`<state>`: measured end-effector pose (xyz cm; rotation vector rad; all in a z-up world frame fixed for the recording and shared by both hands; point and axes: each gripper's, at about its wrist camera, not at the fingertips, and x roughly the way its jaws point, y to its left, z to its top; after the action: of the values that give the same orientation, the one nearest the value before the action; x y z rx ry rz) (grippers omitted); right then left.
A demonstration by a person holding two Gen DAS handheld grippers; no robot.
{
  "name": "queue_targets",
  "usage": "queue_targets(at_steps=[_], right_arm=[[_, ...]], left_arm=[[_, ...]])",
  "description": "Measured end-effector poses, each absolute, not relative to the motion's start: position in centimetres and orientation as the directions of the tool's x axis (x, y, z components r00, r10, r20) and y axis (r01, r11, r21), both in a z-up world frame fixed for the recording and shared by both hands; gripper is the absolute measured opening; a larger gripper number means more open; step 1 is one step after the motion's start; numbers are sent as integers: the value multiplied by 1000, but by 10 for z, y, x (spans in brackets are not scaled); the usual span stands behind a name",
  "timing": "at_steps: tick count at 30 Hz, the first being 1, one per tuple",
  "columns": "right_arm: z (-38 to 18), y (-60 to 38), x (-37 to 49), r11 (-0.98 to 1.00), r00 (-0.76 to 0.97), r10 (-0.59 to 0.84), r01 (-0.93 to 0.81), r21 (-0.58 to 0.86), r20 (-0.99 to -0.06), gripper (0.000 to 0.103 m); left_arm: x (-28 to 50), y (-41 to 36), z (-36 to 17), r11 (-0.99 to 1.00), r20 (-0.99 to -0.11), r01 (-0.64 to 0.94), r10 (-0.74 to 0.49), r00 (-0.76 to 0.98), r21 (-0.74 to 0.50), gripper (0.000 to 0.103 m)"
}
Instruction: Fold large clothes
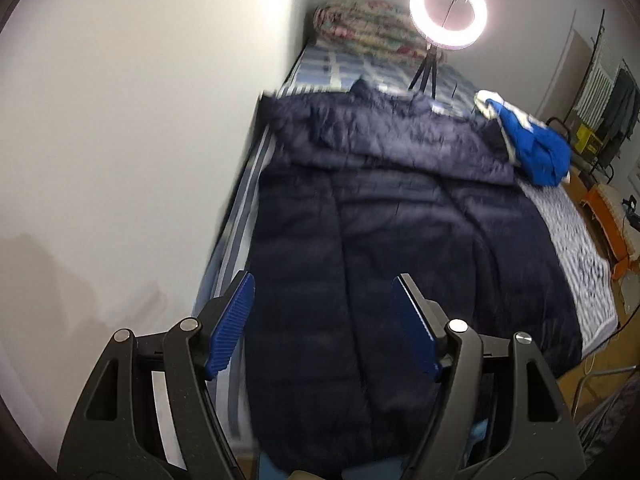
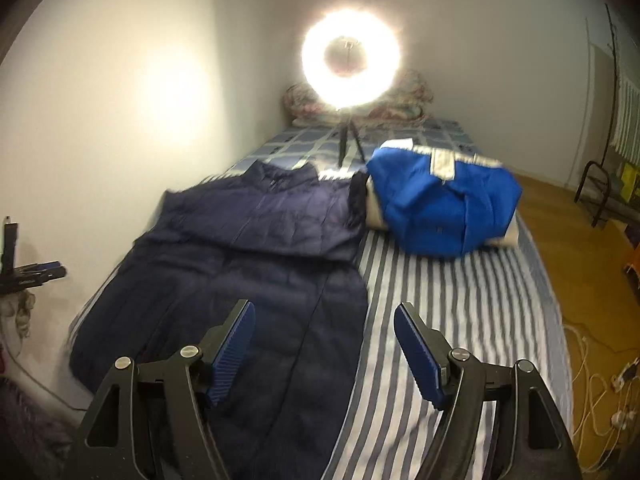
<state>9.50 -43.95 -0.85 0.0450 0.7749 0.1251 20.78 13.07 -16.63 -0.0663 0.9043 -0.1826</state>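
Striped bedsheet (image 2: 460, 320) under quilted navy coat (image 2: 248, 248)

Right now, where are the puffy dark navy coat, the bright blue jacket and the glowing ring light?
Puffy dark navy coat (image 2: 256, 248), right wrist view, chest.
Bright blue jacket (image 2: 436, 208), right wrist view, front.
Glowing ring light (image 1: 418, 0), left wrist view, rim.

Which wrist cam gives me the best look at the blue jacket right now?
The right wrist view: the blue jacket lies near mid-frame as a folded bundle, white trim visible, on the striped bed beside the navy coat. The left wrist view shows it only small at the right edge, partly behind the coat.
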Motion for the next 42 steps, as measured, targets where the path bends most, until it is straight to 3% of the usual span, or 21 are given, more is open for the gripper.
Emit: queue_targets(at_steps=[12, 23, 28, 36, 39, 42], right_arm=[[-110, -455, 35, 961, 551, 236, -9, 277, -801, 74], [-183, -454, 19, 920, 438, 317, 73, 384, -841, 71], [-187, -439, 19, 913, 403, 370, 12, 409, -837, 71], [-191, -429, 18, 896, 394, 413, -16, 443, -821, 71], [-190, -427, 18, 886, 387, 437, -30, 463, -812, 64], [-192, -423, 19, 865, 365, 479, -41, 500, -799, 39]], left_arm=[[177, 167, -265, 975, -879, 2, -201, 431, -222, 73], [175, 170, -291, 977, -906, -8, -196, 374, -215, 69], [167, 162, -294, 973, -909, 13, -218, 356, -229, 52], [159, 147, -290, 970, -901, 79, -244, 358, -231, 16], [157, 146, -287, 969, -895, 87, -248, 370, -232, 8], [155, 148, -281, 963, -881, 84, -269, 389, -257, 5]])
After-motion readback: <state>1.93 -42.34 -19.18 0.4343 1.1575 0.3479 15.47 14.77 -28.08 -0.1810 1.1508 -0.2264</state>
